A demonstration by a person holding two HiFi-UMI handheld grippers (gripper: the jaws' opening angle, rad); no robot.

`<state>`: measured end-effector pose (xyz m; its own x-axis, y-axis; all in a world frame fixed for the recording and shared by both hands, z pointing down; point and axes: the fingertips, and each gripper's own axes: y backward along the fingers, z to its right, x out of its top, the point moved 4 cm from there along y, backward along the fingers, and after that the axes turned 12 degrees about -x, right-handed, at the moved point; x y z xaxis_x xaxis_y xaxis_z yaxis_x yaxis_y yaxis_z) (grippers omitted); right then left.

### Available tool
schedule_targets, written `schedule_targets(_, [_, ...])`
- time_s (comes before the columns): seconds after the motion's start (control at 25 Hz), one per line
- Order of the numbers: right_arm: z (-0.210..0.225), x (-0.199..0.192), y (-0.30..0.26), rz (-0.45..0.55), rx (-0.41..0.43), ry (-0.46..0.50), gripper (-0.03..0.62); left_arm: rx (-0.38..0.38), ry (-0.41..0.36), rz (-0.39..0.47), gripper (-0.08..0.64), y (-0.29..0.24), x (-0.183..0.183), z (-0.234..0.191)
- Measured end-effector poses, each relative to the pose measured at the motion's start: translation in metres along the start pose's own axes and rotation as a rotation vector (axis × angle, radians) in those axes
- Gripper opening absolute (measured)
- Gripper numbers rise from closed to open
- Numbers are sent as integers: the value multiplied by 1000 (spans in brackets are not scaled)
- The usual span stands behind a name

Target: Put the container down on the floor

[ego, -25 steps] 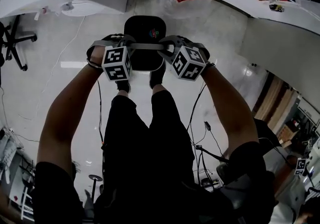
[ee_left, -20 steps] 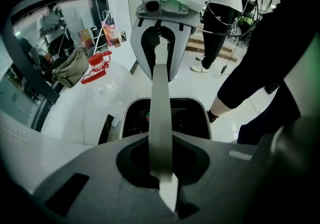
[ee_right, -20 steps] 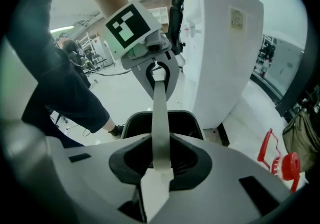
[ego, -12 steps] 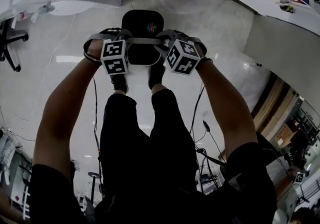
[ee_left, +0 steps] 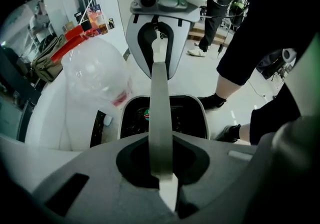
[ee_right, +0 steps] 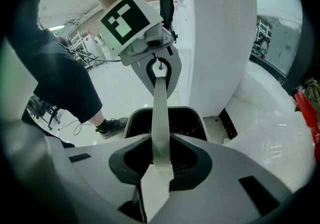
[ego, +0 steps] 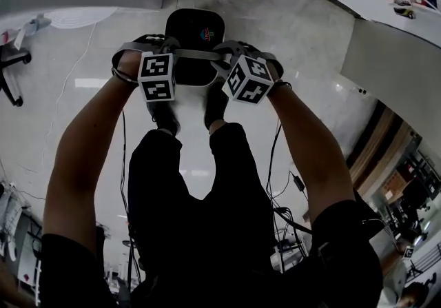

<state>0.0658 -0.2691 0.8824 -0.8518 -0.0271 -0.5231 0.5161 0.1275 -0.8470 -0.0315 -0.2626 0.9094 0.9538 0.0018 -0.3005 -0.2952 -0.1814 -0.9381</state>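
Overhead, left hand-held gripper (ego: 167,50) and right hand-held gripper (ego: 222,60) both clamped on grey handle (ego: 196,55) of black container (ego: 195,27); pale floor (ego: 83,114) below, shoes (ego: 215,108) just beside.

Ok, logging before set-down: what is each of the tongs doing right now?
Left tongs: closed on the grey handle of the container.
Right tongs: closed on the same handle.
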Motion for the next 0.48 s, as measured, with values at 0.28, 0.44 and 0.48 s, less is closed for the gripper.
schedule_targets(0.28, [-6, -13, -19, -15, -7, 4, 77, -22, -2, -2, 20, -25, -7, 0])
schedule_targets(0.44, [-9, -22, -26, -30, -5, 19, 77, -26, 10, 6, 21, -36, -6, 1])
schedule_targets(0.48, [-10, -24, -27, -35, -4, 21, 77, -27, 11, 7, 21, -39, -6, 2])
